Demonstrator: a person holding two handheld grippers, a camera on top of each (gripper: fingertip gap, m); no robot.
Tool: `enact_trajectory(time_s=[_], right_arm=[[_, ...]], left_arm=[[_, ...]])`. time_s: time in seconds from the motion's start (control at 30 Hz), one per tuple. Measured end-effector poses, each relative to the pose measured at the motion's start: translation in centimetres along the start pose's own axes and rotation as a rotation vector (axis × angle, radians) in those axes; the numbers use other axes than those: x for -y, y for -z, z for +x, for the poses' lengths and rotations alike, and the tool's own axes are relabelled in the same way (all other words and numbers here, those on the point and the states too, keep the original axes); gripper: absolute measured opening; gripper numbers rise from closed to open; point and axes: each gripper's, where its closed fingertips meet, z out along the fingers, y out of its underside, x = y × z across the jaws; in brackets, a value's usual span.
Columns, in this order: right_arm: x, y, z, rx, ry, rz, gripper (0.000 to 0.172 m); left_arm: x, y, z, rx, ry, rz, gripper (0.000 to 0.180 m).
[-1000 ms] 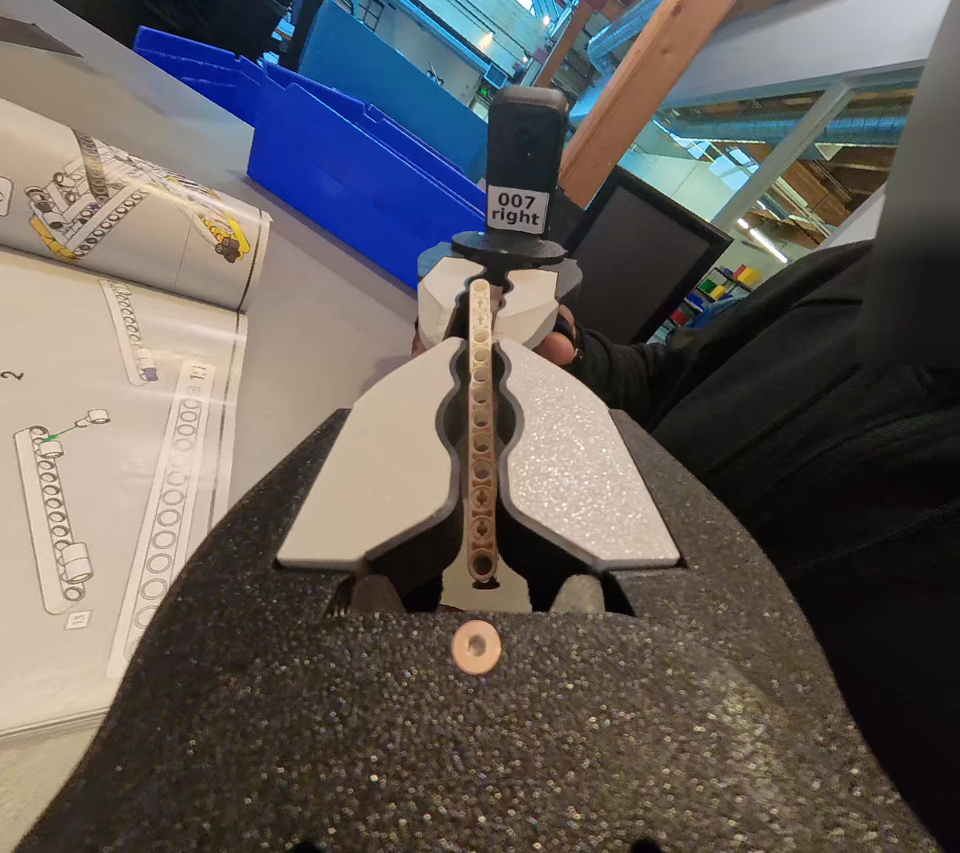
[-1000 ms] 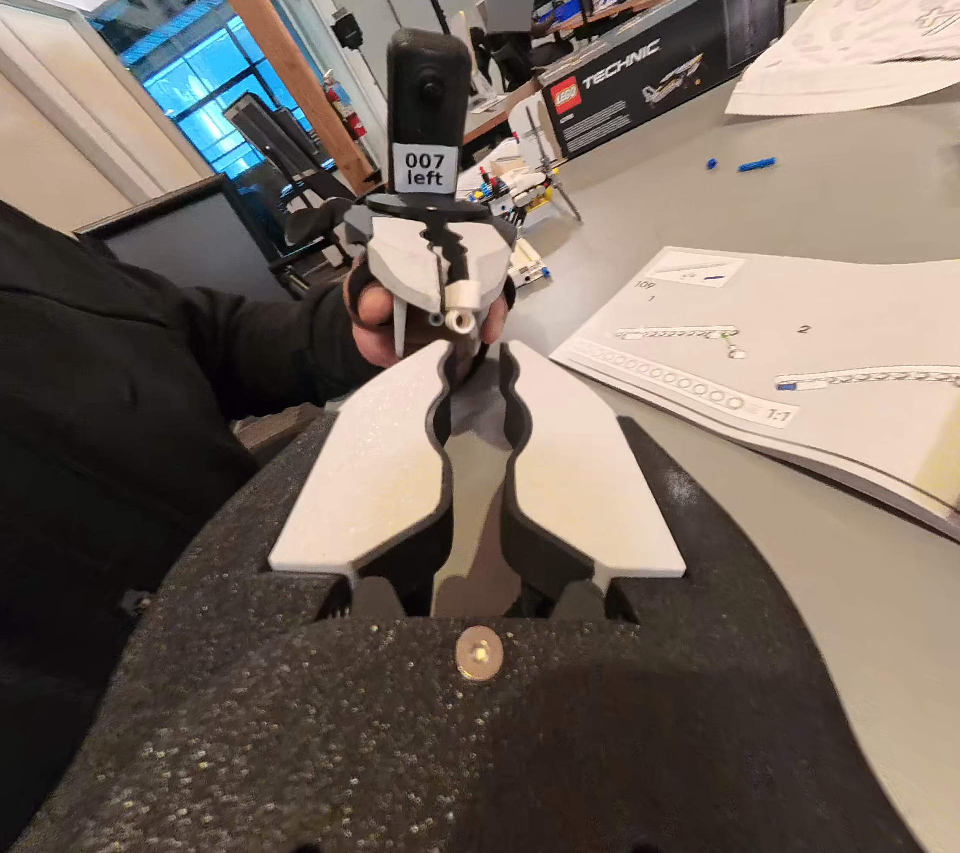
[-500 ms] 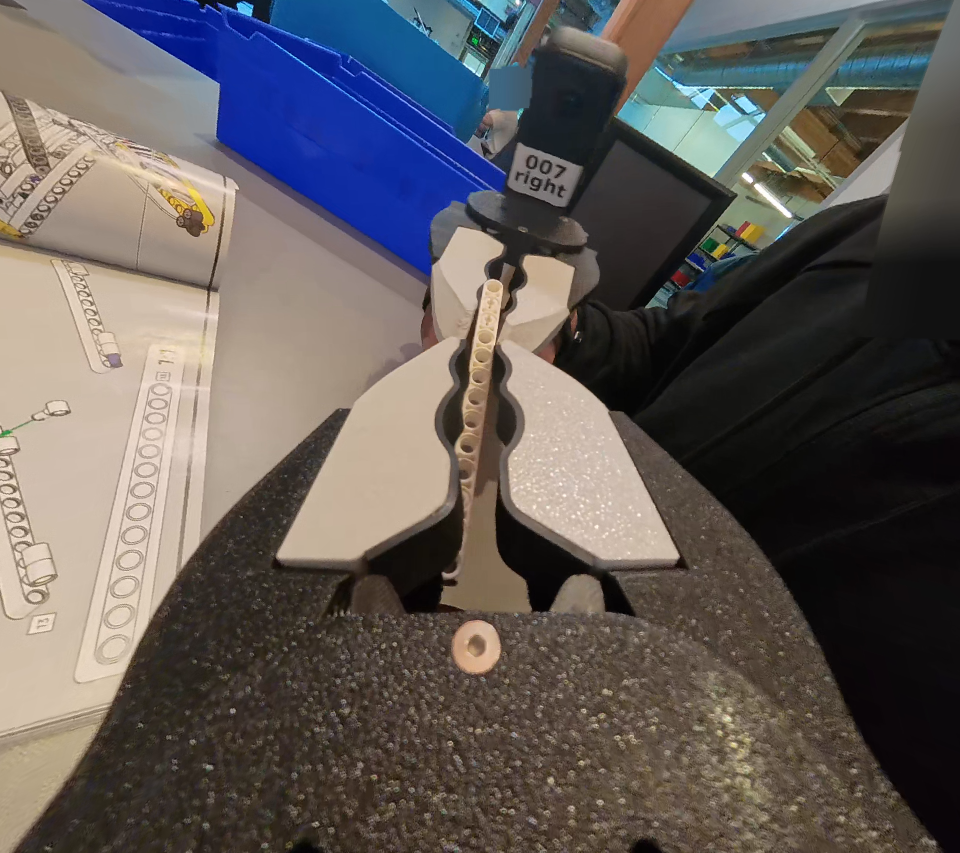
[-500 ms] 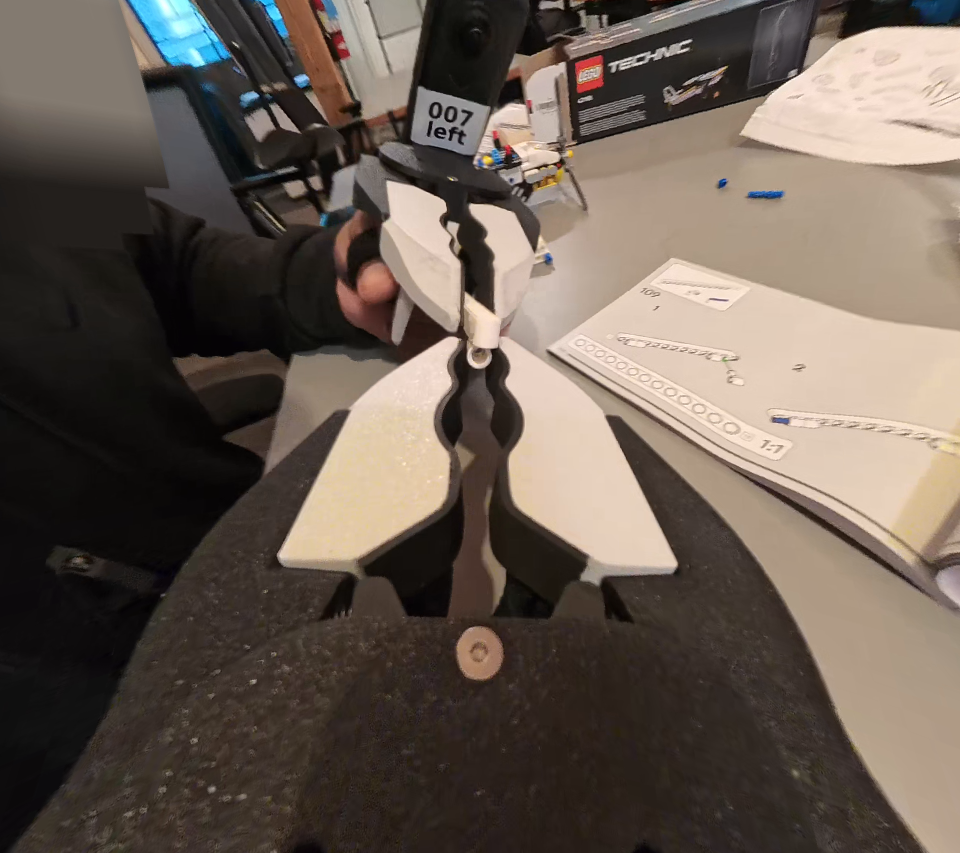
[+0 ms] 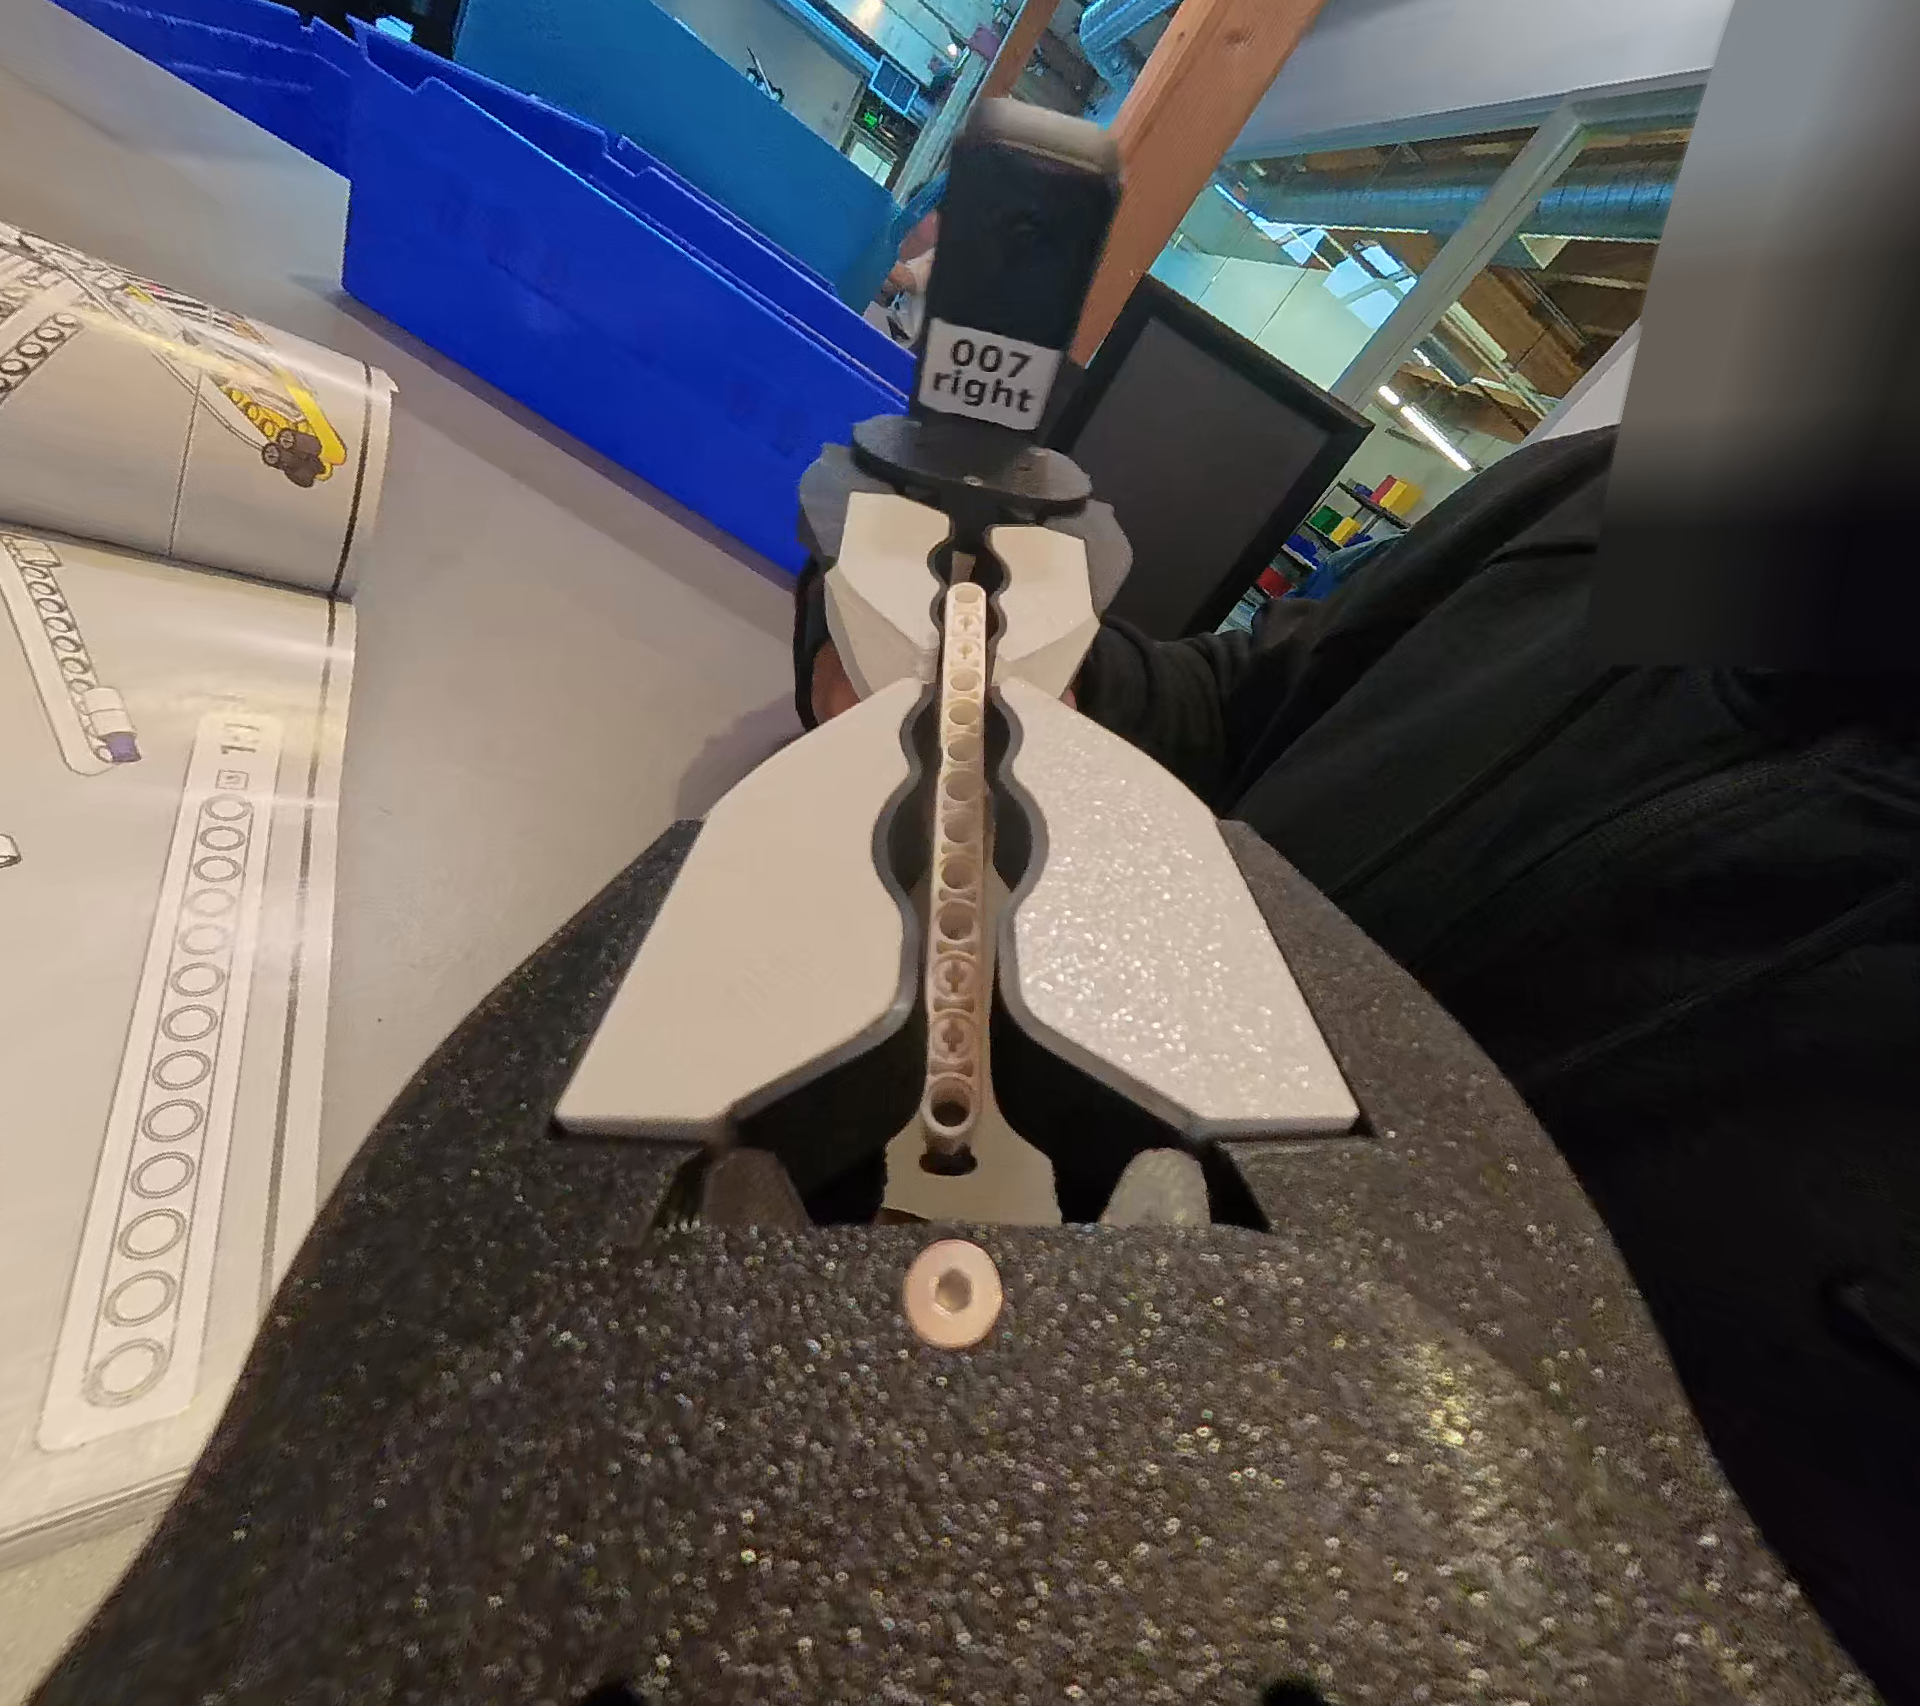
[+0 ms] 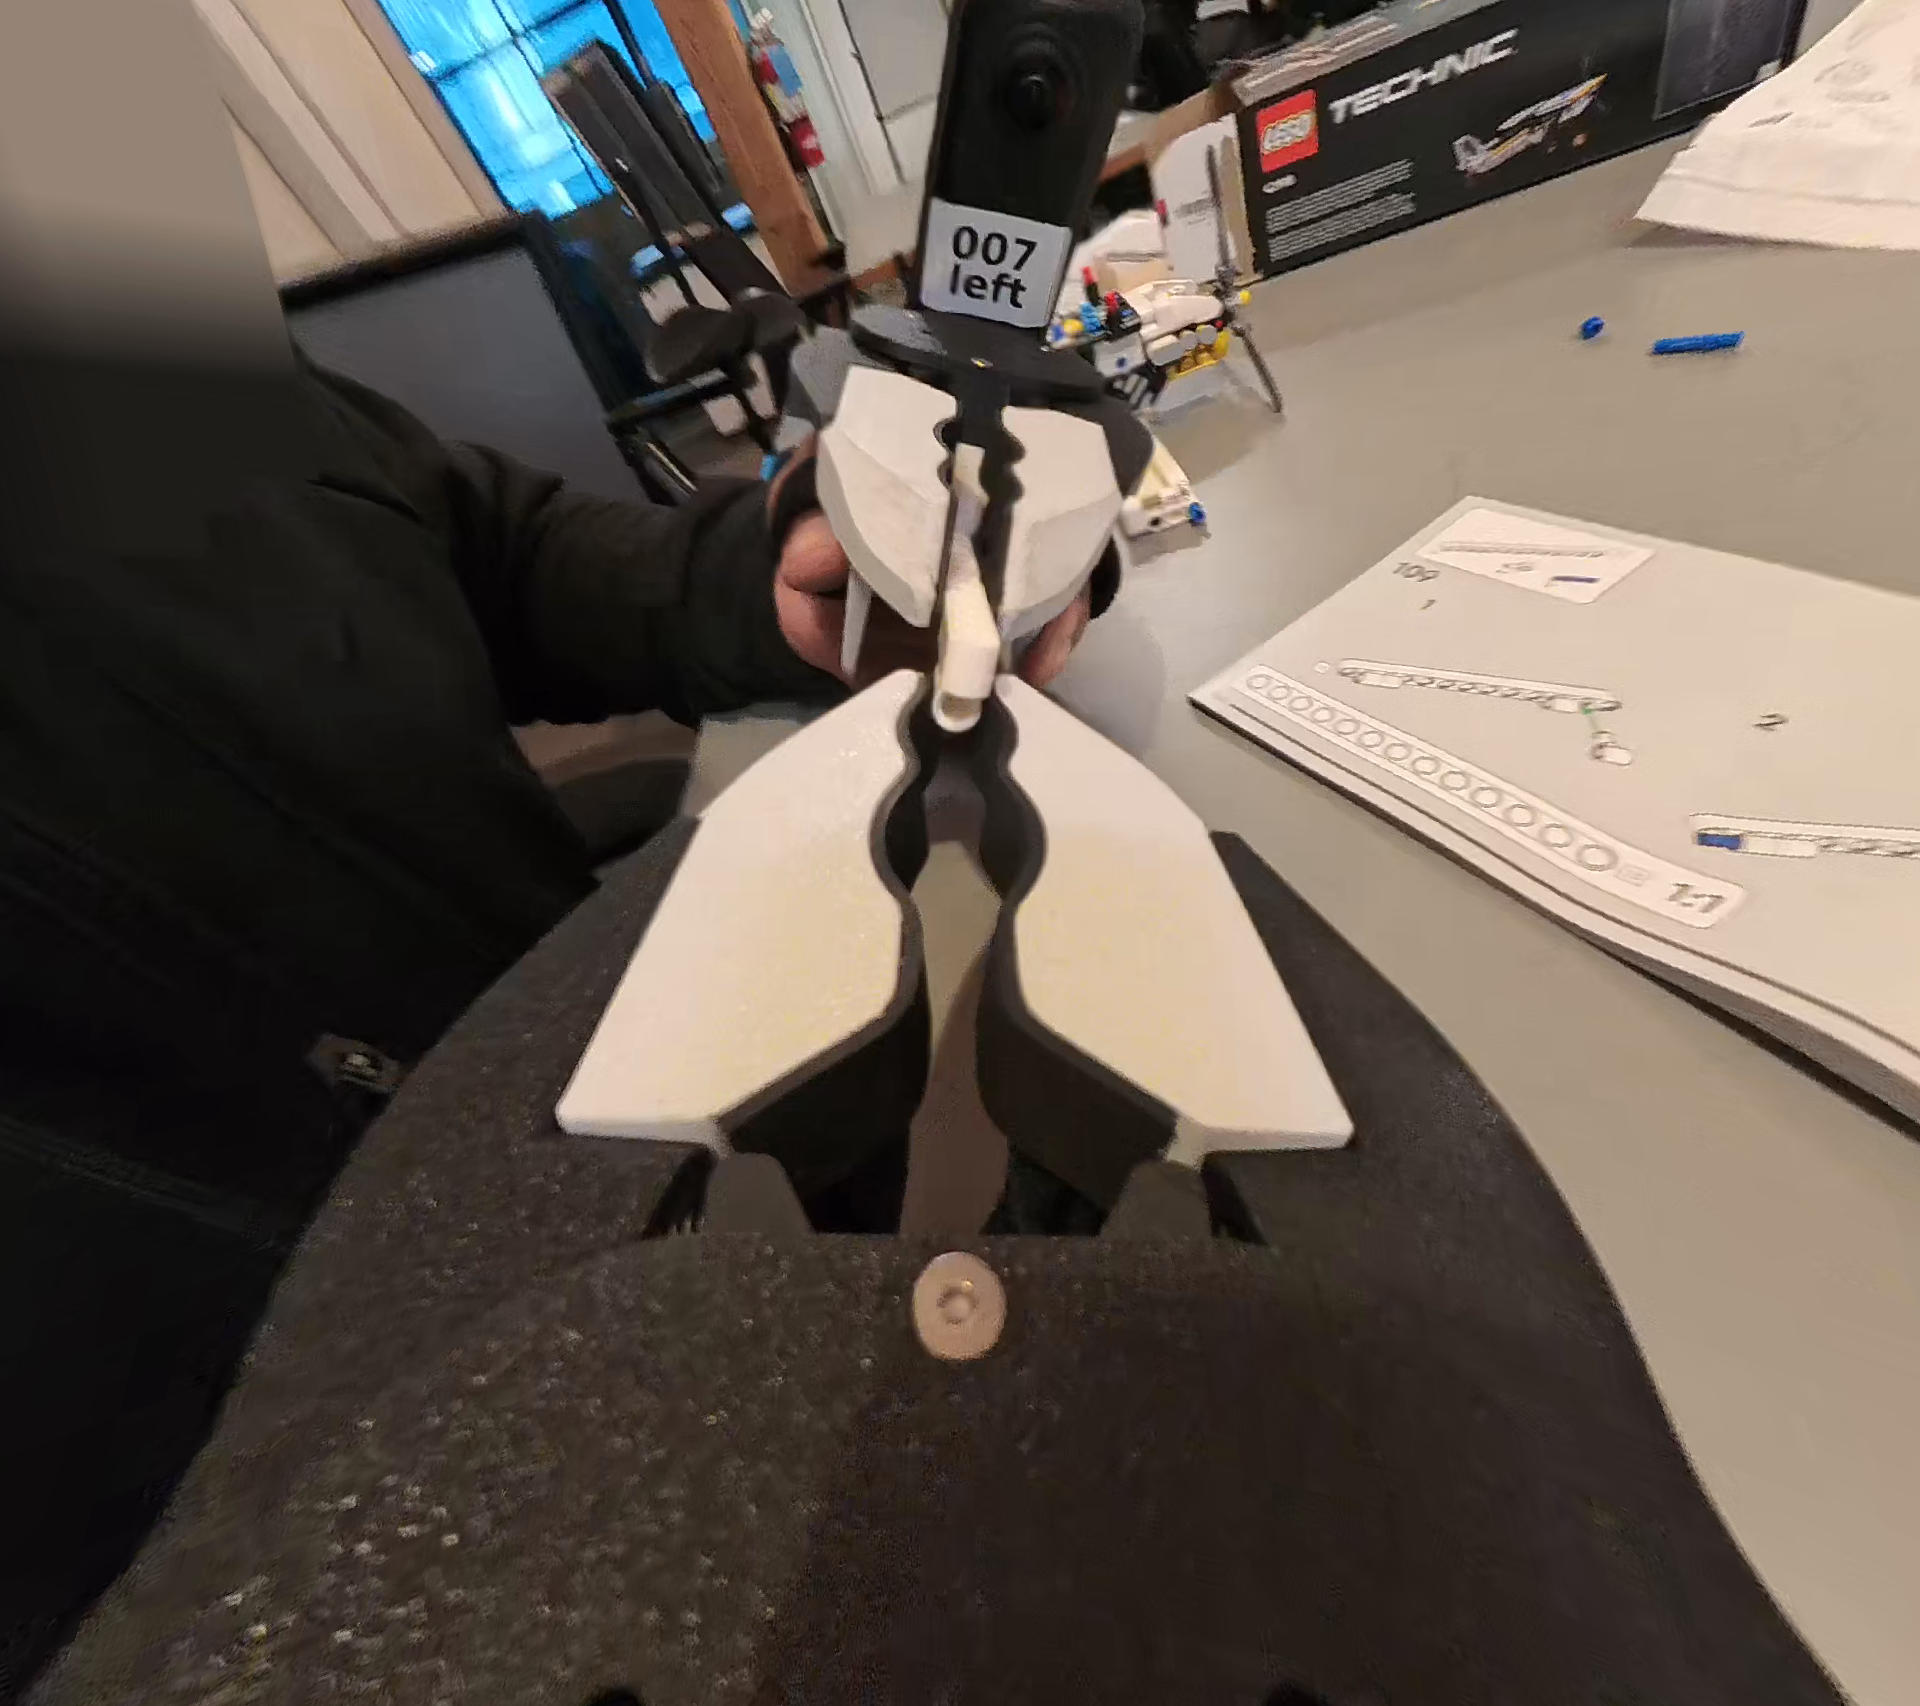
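The beam (image 5: 961,835) is white to cream, patterned with a single row of round holes along its length. The fingers (image 5: 1143,918) that flank it are pale grey with a fine sparkle, edged in dark grey, above a black speckled foam body (image 5: 935,1500). The bins (image 5: 582,295) are saturated blue. The open booklet (image 6: 1621,783) is light grey, printed with outlined strips of circles (one page in the left wrist view carries yellow). The box (image 6: 1507,98) looks black with a red square mark, though it is blurred. The table (image 6: 1455,430) is flat grey; two small blue pieces (image 6: 1694,343) lie on it.
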Motion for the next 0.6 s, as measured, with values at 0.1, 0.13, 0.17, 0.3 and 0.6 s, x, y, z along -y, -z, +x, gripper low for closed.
enact_trajectory(time_s=[0.1, 0.13, 0.17, 0.3, 0.6], right_arm=[[-0.1, 0.0, 0.4, -0.101, 0.119, -0.034, 0.006], [-0.1, 0.0, 0.3, -0.108, 0.125, -0.034, 0.006], [-0.1, 0.0, 0.2, -0.097, 0.104, -0.027, 0.006], [0.0, 0.1, -0.2, 0.016, -0.093, 0.024, 0.006], [-0.7, 0.3, 0.9, -0.183, 0.145, -0.088, 0.006]], left_arm=[[0.1, 0.0, -0.1, 0.006, 0.008, 0.005, 0.008], [0.1, 0.0, -0.1, 0.002, 0.006, 0.005, 0.008], [0.1, 0.0, -0.1, 0.003, 0.002, 0.006, 0.008], [0.0, -0.1, 0.0, 0.015, -0.025, 0.004, 0.008], [-0.2, -0.2, -0.5, 0.038, 0.001, -0.016, 0.008]])
